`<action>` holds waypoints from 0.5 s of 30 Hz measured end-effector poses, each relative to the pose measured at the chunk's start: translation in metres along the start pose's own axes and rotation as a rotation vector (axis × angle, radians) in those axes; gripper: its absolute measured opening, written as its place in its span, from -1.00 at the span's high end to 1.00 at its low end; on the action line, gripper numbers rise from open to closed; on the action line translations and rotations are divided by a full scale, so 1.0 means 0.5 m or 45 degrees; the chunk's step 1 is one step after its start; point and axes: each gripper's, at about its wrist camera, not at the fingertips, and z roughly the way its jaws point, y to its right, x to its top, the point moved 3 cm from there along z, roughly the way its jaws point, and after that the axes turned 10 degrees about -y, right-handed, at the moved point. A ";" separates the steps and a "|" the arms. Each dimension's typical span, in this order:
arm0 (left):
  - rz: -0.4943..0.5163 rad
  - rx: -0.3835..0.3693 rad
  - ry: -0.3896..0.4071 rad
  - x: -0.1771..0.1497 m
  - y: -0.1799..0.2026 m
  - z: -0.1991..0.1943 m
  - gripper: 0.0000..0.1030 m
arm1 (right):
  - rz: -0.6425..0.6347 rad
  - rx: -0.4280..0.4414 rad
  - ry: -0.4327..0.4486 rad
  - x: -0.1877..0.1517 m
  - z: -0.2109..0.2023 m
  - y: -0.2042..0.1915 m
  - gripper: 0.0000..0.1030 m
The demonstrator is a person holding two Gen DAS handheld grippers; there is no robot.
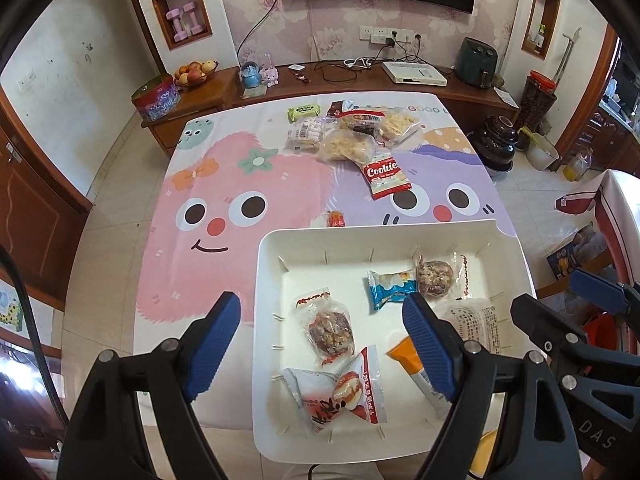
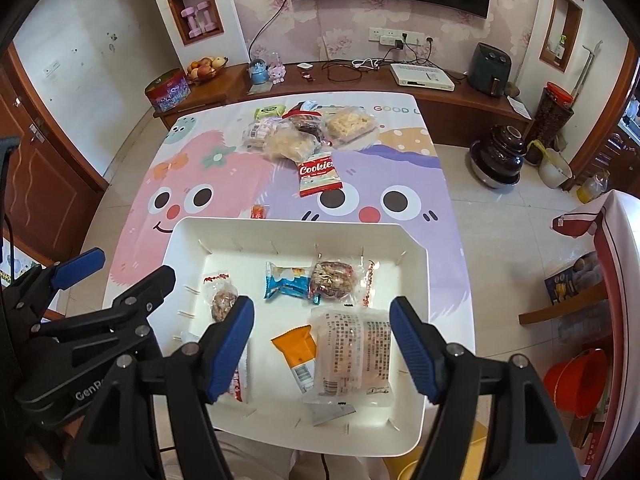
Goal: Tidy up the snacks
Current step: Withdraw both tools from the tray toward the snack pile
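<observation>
Right now both hand-held grippers, left (image 1: pixel 322 344) and right (image 2: pixel 322 344), are hovering wide and empty over the white tray (image 2: pixel 416 280) on the bench. Remaining snacks, like the Cookies packet (image 2: pixel 319 174), are lying beyond; probably light, crinkly, slippery, best pinched across the sealed edge.

White tray (image 2: pixel 412 264) at near table edge holds six wrapped snacks lying flat. Red Cookies pack (image 2: pixel 319 174) beyond it, small orange candy (image 2: pixel 258 211) just behind rim, snack pile (image 2: pixel 304 130) at far edge.
</observation>
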 end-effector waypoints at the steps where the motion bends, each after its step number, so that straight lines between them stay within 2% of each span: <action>1: -0.002 0.000 0.003 0.000 -0.003 -0.002 -0.60 | -0.002 -0.001 0.000 0.000 0.000 -0.002 -0.39; 15: -0.040 -0.003 -0.001 -0.003 -0.031 0.005 -0.60 | -0.028 0.005 -0.026 -0.001 0.012 -0.024 -0.39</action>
